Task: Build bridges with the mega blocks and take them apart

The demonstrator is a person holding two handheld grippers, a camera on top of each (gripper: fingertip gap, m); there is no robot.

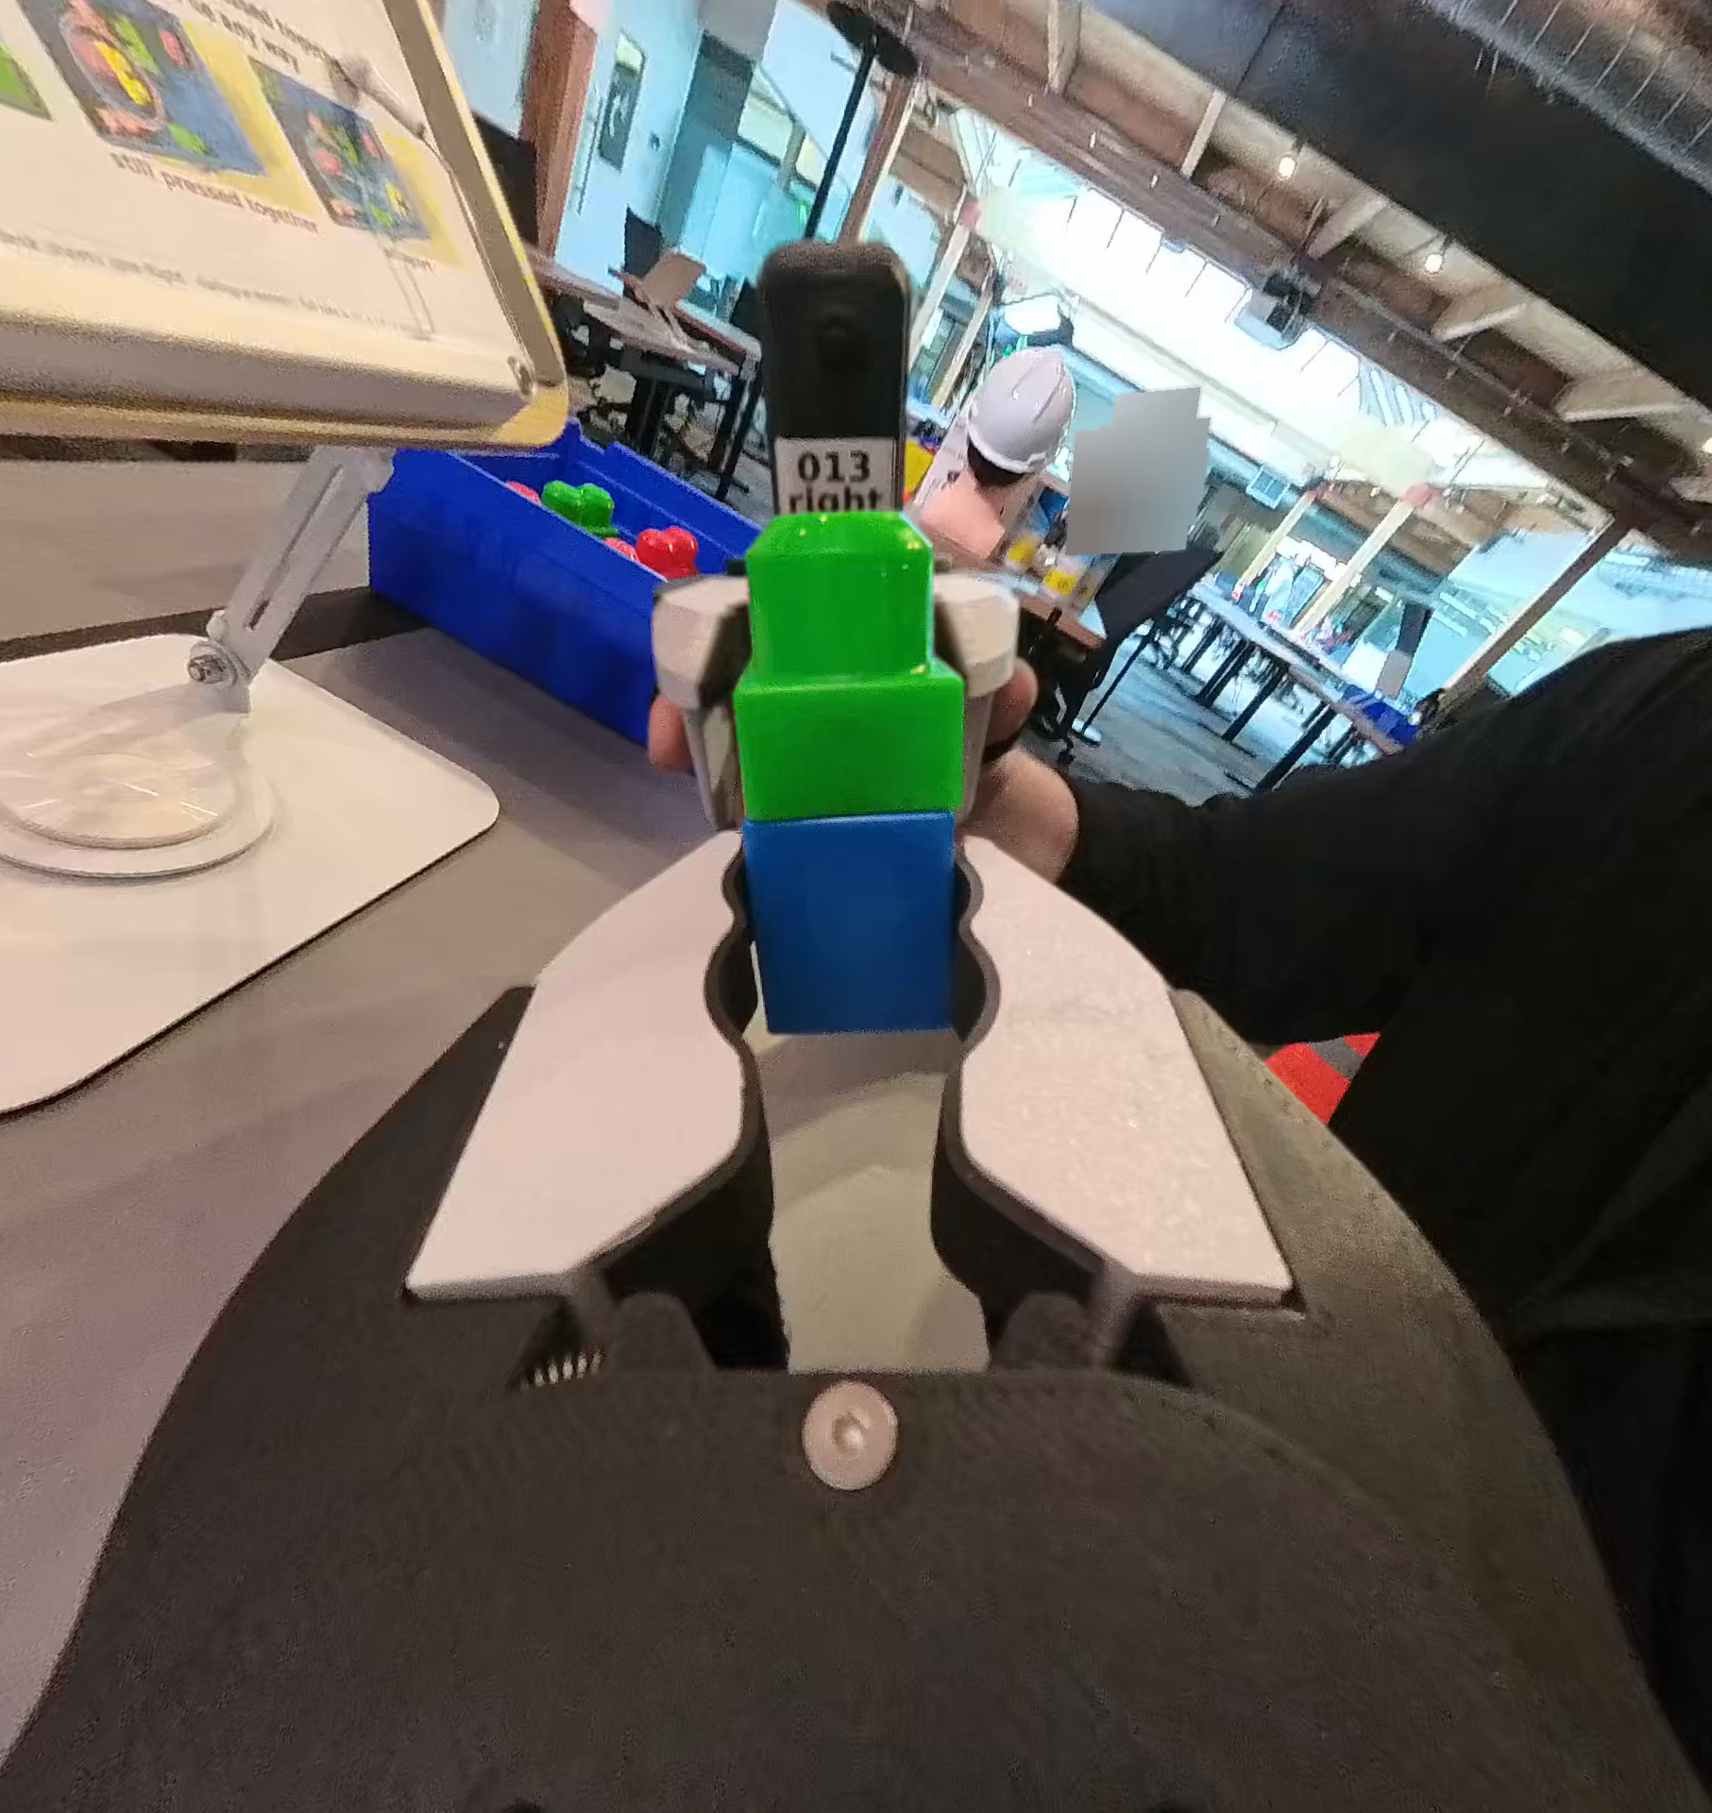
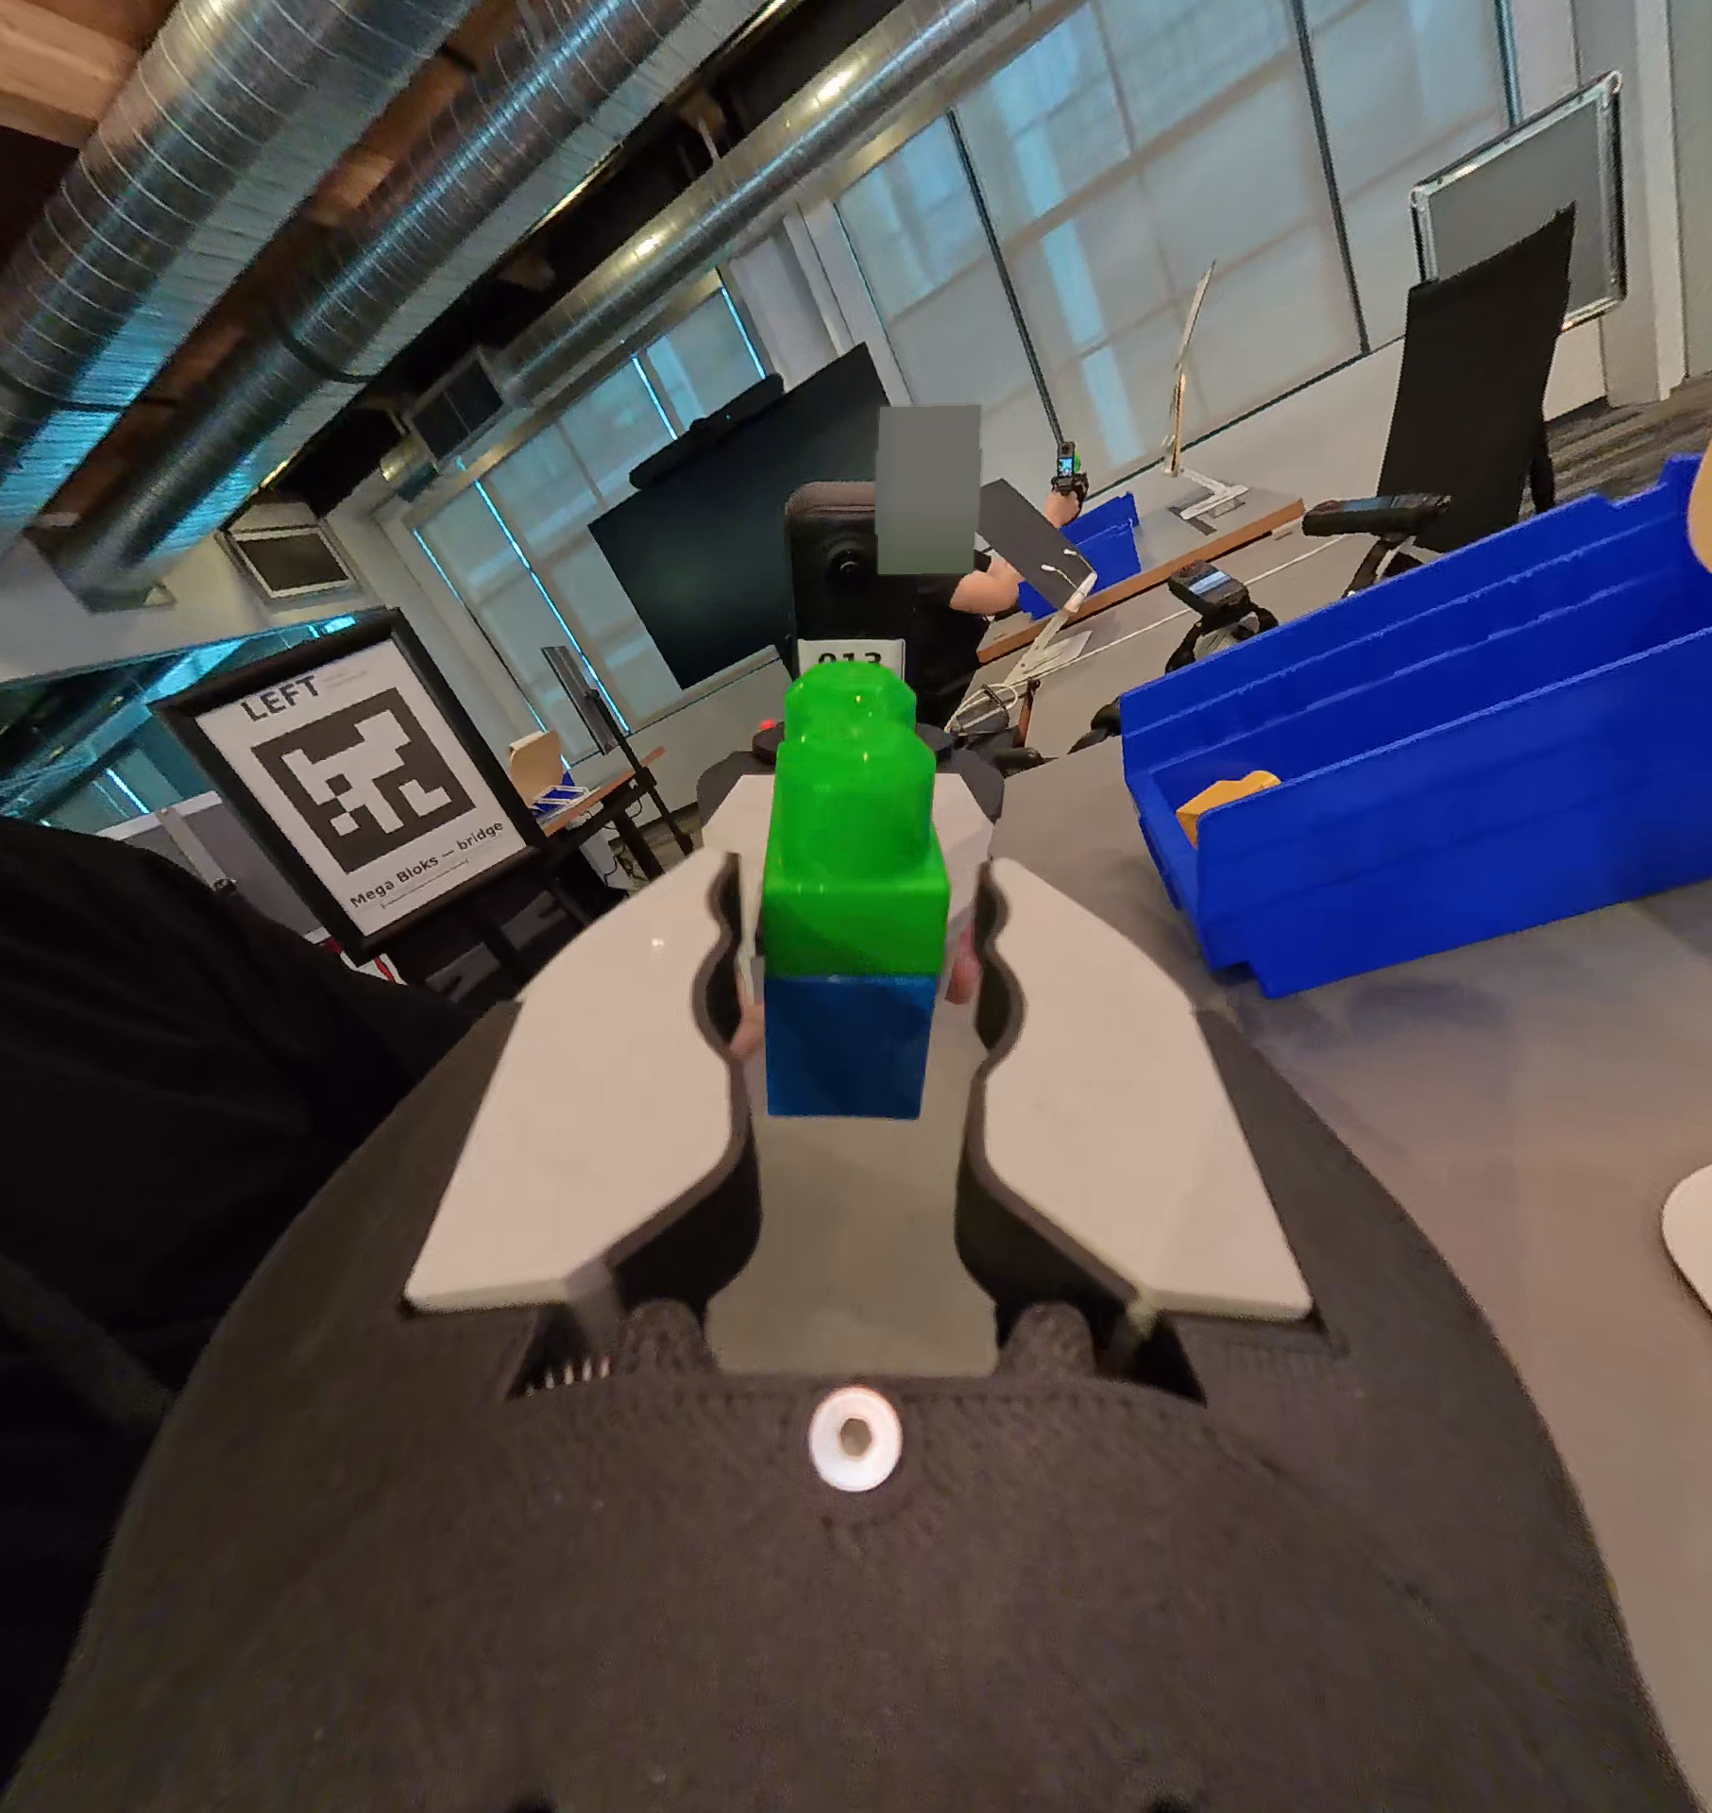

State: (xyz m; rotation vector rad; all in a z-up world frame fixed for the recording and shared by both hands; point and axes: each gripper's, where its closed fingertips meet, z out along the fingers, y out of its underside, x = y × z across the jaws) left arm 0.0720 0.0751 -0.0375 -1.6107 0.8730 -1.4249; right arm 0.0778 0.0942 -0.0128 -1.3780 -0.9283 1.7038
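Observation:
A green block (image 1: 847, 726) is stacked on a blue block (image 1: 852, 922), and the pair is held in the air between two facing grippers. My left gripper (image 1: 852, 932) is shut on the blue block, with both pads against its sides. My right gripper (image 1: 844, 775) faces it, with its fingers on either side of the green block. In the right wrist view, the right gripper (image 2: 856, 942) stands around the green block (image 2: 856, 883) and the blue block (image 2: 847, 1050). A gap shows on each side between pad and block, so the right gripper is open.
A blue bin (image 1: 498, 579) at the back of the grey table holds red and green blocks. It also shows in the right wrist view (image 2: 1470, 746), with a yellow block (image 2: 1224, 790) inside. An instruction board (image 1: 243, 196) stands on a white base (image 1: 145, 834) at the left. A black sleeve (image 1: 1421, 883) is on the right. Less than 4 cm separates the two grippers' tips.

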